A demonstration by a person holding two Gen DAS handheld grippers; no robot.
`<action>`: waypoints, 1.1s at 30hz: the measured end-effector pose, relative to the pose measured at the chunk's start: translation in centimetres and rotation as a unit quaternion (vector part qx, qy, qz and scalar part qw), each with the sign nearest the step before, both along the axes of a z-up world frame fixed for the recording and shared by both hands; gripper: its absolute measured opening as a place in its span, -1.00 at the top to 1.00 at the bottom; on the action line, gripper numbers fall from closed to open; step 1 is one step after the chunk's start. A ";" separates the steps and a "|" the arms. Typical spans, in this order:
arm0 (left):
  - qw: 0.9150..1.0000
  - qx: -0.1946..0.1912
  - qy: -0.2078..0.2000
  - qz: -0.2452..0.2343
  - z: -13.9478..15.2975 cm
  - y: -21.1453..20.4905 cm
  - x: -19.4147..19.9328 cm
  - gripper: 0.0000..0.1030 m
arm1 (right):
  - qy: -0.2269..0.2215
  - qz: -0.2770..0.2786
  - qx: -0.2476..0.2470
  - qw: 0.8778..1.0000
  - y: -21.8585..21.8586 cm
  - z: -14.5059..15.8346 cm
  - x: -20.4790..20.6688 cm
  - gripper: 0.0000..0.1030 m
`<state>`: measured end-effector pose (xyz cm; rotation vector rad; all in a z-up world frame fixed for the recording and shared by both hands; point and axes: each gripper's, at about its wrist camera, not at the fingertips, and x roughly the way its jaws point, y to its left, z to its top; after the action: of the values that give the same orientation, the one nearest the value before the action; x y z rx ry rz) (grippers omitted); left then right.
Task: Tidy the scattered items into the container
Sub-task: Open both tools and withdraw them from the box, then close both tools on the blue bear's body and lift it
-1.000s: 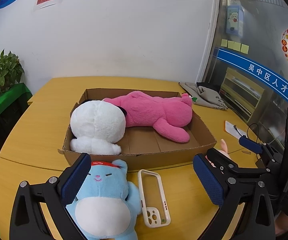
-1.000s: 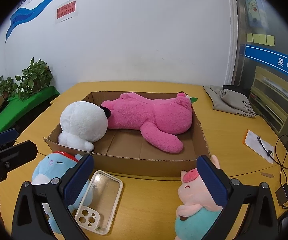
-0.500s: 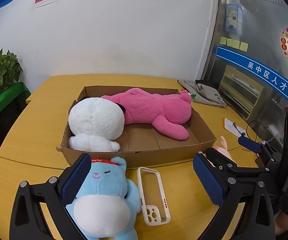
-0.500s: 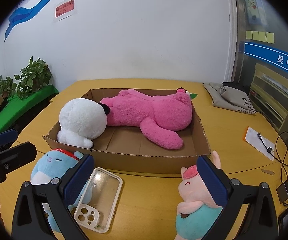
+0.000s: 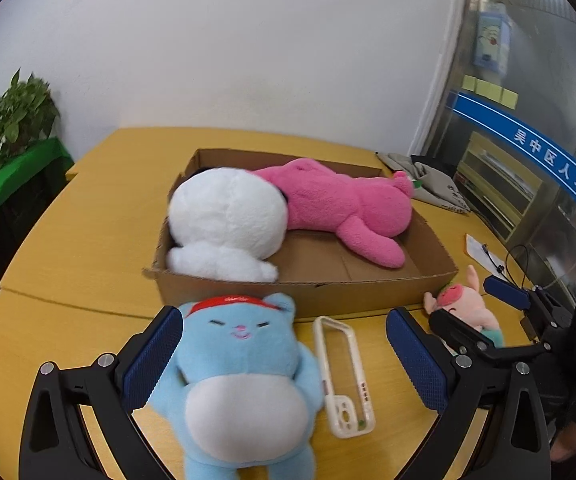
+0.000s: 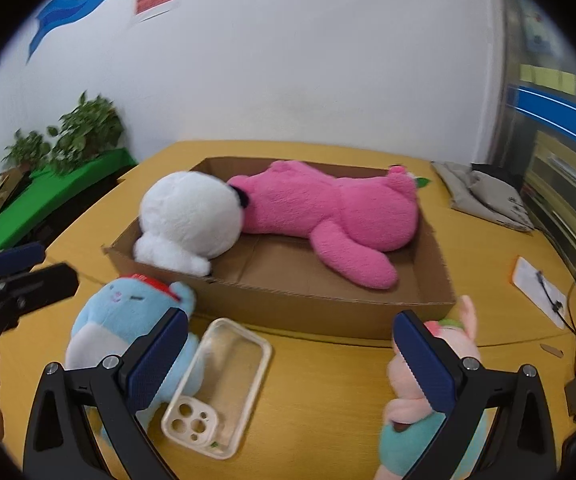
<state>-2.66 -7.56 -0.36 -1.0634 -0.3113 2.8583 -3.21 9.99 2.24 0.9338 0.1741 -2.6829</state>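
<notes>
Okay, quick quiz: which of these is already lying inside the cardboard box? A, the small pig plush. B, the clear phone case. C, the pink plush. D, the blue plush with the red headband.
C: the pink plush lies inside the cardboard box beside the white plush; the others sit on the table in front.

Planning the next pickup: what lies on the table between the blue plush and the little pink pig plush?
The clear phone case lies flat between the blue plush and the pink pig plush, apart from the pig; both wrist views show it.
</notes>
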 end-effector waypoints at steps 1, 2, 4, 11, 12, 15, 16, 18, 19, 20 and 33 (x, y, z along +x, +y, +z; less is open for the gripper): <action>1.000 0.003 -0.006 0.003 -0.5 -0.8 0.0 -1.00 | -0.002 0.012 0.000 1.000 -0.7 -0.2 0.2 -0.99; 1.000 0.004 -0.013 0.006 -1.0 -1.4 0.0 -1.00 | -0.006 0.027 -0.004 1.000 -1.3 -0.4 0.3 -0.99; 1.000 0.002 -0.027 0.009 -2.2 -2.4 -0.1 -1.00 | -0.020 0.066 -0.020 0.997 -2.7 -0.9 0.6 -0.99; 0.996 0.010 -0.076 0.040 -6.5 -6.2 -0.9 -1.00 | -0.067 0.169 -0.053 0.982 -7.8 -3.6 1.3 -0.99; 0.996 0.015 -0.077 0.038 -6.8 -6.8 -0.8 -1.00 | -0.076 0.179 -0.062 0.979 -8.3 -3.9 1.2 -0.99; 0.995 0.029 -0.085 0.039 -7.9 -8.5 -1.0 -0.99 | -0.100 0.182 -0.076 0.975 -9.3 -4.8 0.3 -0.99; 0.994 0.032 -0.092 0.043 -8.4 -9.1 -1.1 -0.99 | -0.107 0.174 -0.073 0.976 -9.5 -5.3 -0.1 -0.99; 0.993 0.032 -0.107 0.049 -9.5 -10.0 -1.3 -0.96 | -0.128 0.152 -0.074 0.977 -9.5 -6.6 -1.4 -0.95; 0.992 0.034 -0.112 0.051 -10.0 -10.4 -1.3 -0.92 | -0.142 0.143 -0.082 0.976 -9.2 -7.3 -2.1 -0.93; 0.991 0.038 -0.118 0.052 -10.5 -10.9 -1.4 -0.88 | -0.156 0.139 -0.090 0.974 -8.9 -8.0 -2.6 -0.91; 0.985 0.059 -0.163 0.012 -14.0 -10.8 -3.4 0.03 | -0.171 0.064 -0.034 0.983 -3.9 -10.1 -4.6 -0.71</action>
<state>-6.05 -18.36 -14.37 -1.5099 -0.5080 2.6376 -7.80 6.04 -7.82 1.2957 0.0648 -2.3529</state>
